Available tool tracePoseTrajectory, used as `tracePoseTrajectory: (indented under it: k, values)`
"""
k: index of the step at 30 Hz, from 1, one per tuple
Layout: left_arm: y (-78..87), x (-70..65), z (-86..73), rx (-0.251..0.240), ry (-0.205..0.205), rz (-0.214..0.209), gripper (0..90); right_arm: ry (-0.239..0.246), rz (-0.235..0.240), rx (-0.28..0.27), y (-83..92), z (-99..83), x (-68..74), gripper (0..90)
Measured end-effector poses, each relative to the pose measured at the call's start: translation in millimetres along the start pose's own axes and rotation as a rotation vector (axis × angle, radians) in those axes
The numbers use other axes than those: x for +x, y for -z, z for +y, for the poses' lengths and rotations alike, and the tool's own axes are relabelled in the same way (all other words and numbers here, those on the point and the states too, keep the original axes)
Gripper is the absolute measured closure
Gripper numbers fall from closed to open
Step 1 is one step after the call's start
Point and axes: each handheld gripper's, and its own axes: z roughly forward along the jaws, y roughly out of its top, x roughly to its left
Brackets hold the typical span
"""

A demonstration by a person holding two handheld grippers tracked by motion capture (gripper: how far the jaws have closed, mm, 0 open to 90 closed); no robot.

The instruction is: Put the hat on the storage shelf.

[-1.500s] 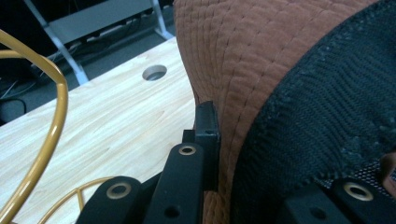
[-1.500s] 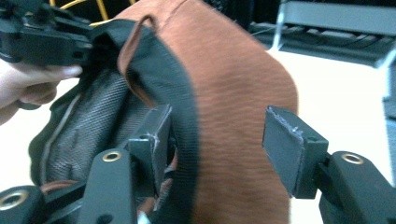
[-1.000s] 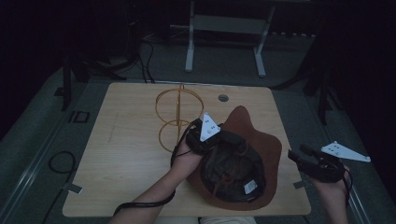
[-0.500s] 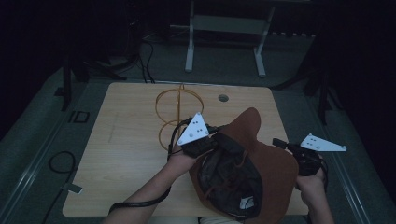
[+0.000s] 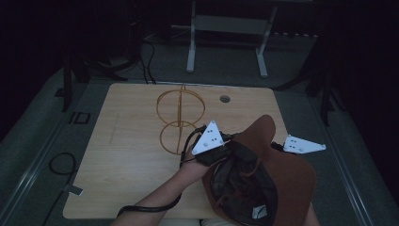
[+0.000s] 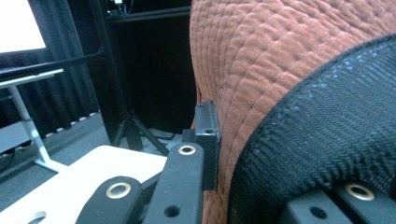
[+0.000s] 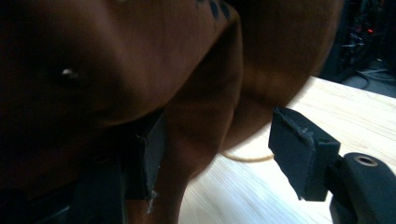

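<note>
A brown wide-brimmed hat (image 5: 287, 174) is held upside down over the table's near right corner, its dark lining showing. My left gripper (image 5: 226, 151) is shut on its rim; in the left gripper view one finger (image 6: 205, 135) presses the quilted brown cloth (image 6: 280, 65). My right gripper (image 5: 278, 147) comes in from the right at the brim. Its jaws have just been opening and stand apart (image 7: 219, 154), with a fold of the hat (image 7: 116, 70) hanging between them near the left pad. A gold wire hat stand (image 5: 180, 120) sits on the table behind the left gripper.
The light wooden table (image 5: 127, 141) has a round cable hole (image 5: 225, 99) near its far edge. A white desk frame (image 5: 226, 47) stands on the floor behind it. Cables (image 5: 61, 165) lie on the floor at the left.
My right gripper has moved left from beyond the table's right edge up to the hat's brim. The hat has tipped and sunk a little toward the near edge in the left gripper.
</note>
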Motion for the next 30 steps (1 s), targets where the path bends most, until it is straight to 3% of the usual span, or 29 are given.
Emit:
tracePoseTrajectory:
  k: [4,6,8,9,11,17,23,26,30]
  values:
    - [-4.4,-1.0,-2.5,0.009,0.011,0.001,86.5,-0.023,0.023,-0.008,-5.9,2.3,-3.5,37.2]
    - [-7.2,-4.9,-3.6,0.012,-0.018,0.018,86.4,-0.024,0.040,-0.013,-9.0,3.8,-3.7,38.8]
    - [-7.7,-5.3,-3.2,0.016,-0.021,0.021,86.4,-0.029,0.043,-0.012,-10.2,4.6,-3.2,40.3]
    - [-7.8,-3.9,-2.4,0.015,-0.013,0.015,86.4,-0.029,0.043,-0.012,-10.9,5.0,-3.4,43.9]
    - [-8.6,-3.2,-3.2,0.018,-0.004,0.005,86.3,-0.039,0.094,-0.009,-12.1,5.5,-3.8,63.8]
    - [-7.7,0.8,-4.7,0.030,0.016,-0.030,85.3,-0.024,0.097,0.015,-12.8,7.4,-2.8,85.6]
    - [-5.7,1.2,1.6,0.034,0.003,-0.009,72.7,-0.023,0.107,-0.001,-8.4,7.4,-0.9,87.6]
    - [-1.6,5.5,2.3,0.024,0.038,0.000,66.0,-0.035,0.112,-0.018,-5.1,8.9,-1.5,87.7]
    - [5.6,9.6,2.2,0.045,0.029,0.023,60.9,-0.042,0.075,-0.034,2.0,12.5,-6.7,87.8]
